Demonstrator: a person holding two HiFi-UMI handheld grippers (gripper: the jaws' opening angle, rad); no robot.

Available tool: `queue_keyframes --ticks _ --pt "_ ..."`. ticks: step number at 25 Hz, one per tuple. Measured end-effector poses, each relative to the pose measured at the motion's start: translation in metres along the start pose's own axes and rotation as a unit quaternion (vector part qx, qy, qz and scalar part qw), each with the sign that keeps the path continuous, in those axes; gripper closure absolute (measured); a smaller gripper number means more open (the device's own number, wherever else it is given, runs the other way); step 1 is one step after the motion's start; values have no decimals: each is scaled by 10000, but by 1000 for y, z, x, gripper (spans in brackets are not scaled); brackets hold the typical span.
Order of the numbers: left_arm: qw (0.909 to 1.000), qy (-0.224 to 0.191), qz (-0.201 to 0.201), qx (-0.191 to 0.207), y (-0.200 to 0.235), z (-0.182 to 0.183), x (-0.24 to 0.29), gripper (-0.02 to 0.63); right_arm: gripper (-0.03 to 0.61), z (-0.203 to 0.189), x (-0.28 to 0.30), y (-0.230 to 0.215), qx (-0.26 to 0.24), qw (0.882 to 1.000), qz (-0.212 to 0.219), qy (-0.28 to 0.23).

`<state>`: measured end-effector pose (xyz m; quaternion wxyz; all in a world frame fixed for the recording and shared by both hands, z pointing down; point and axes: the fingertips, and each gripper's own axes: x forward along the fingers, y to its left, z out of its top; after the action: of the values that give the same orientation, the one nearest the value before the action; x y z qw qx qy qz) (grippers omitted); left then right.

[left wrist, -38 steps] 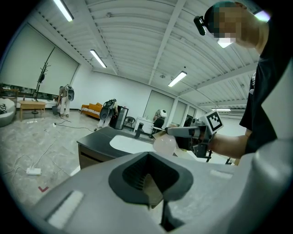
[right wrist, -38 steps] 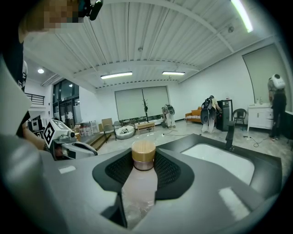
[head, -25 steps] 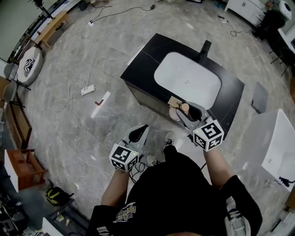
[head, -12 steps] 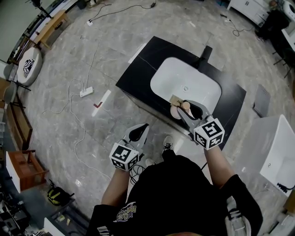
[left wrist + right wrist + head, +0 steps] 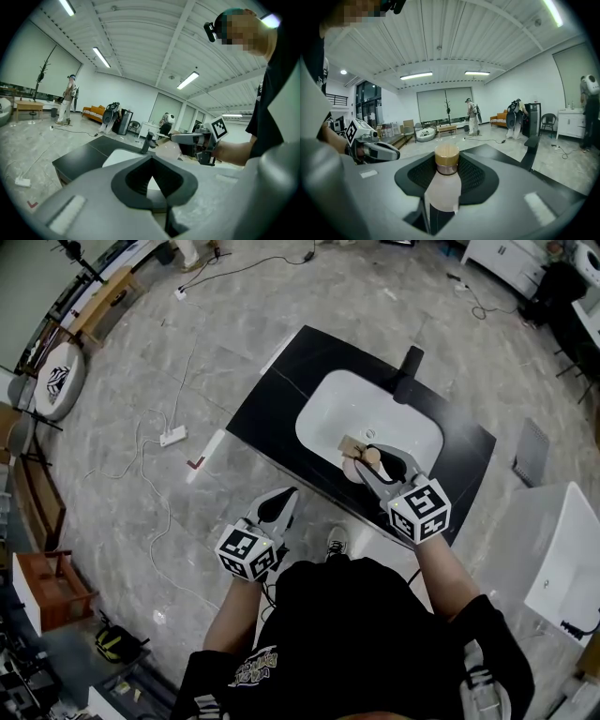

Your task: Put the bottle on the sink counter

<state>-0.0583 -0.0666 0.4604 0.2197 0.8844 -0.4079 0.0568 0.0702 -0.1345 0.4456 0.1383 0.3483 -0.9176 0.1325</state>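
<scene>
A pale pink bottle with a round tan cap (image 5: 443,187) is clamped upright in the right claw (image 5: 367,461), above the near rim of the white oval basin (image 5: 375,409) set in the black sink desk (image 5: 272,399). The left claw (image 5: 284,499) is closed on nothing, just short of the desk.

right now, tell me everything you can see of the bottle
The bottle has a pale, frosted pinkish body, rounded shoulders and a wood-coloured cap over a metallic collar. It is held roughly upright, cap up, between the right gripper's jaws, which are shut on it. In the head view it hangs over the sink's near edge, and nothing else is seen touching it.
</scene>
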Motion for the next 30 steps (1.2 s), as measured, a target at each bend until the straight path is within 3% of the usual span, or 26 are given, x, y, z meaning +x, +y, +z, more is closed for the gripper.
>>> queue_keyframes --ticks 5,16,30 --pt "9999 -44 -92 -71 -4 16 19 614 411 5 -4 -8 44 10000 3 -34" --pt "9994 77 -132 301 -3 38 46 614 413 14 9 -31 75 9999 -36 -119" --pt "9973 293 -444 505 53 41 74 614 413 11 71 -56 223 9990 -377 38"
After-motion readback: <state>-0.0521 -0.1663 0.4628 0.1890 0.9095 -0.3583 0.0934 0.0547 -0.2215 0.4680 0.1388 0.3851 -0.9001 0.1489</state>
